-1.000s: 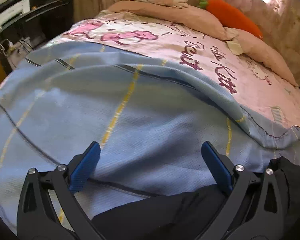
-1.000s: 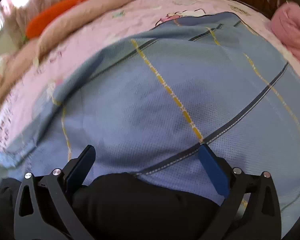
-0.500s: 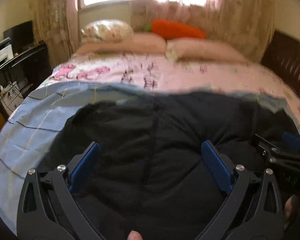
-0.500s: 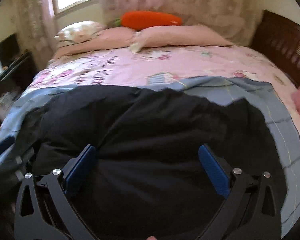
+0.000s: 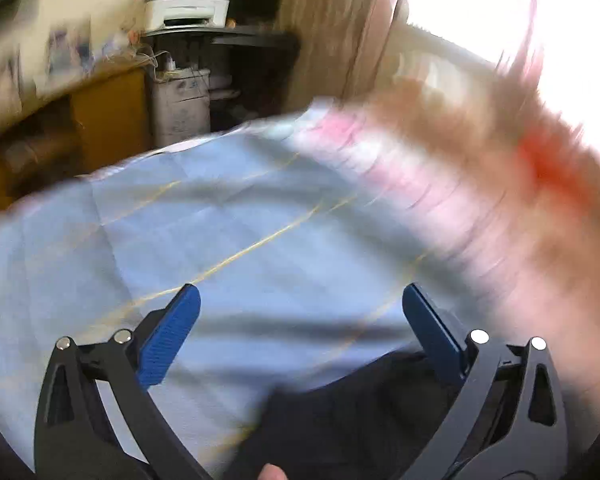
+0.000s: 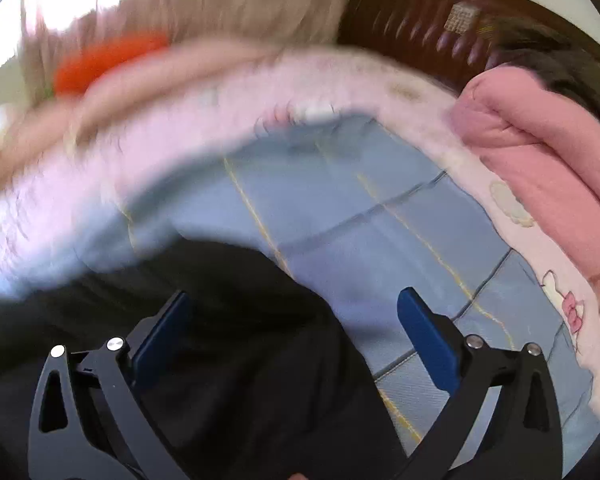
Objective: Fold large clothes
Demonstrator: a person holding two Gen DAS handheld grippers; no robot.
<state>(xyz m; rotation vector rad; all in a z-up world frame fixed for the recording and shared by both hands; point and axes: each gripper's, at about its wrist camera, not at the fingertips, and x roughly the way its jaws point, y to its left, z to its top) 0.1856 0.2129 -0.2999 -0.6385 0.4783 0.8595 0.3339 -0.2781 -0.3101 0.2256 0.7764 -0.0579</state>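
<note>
Left wrist view: the left tongs (image 5: 300, 320) stand spread wide over the blue blanket (image 5: 228, 240) — the black garment (image 5: 360, 412) lies low between them, nearer the right-hand finger, gripped by neither. A printer (image 5: 188, 10) sits beyond the bed's edge.

Right wrist view: the right tongs (image 6: 292, 320) are spread too — the garment (image 6: 228, 340) fills the gap from the left finger inward, on the blanket (image 6: 360, 220). A pink quilt (image 6: 540, 160) lies folded at the bed's far right edge.

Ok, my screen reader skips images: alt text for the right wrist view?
Open right gripper over a black garment lying on a blue checked sheet on a bed. A folded pink blanket sits at right; the far side is motion-blurred.
</note>
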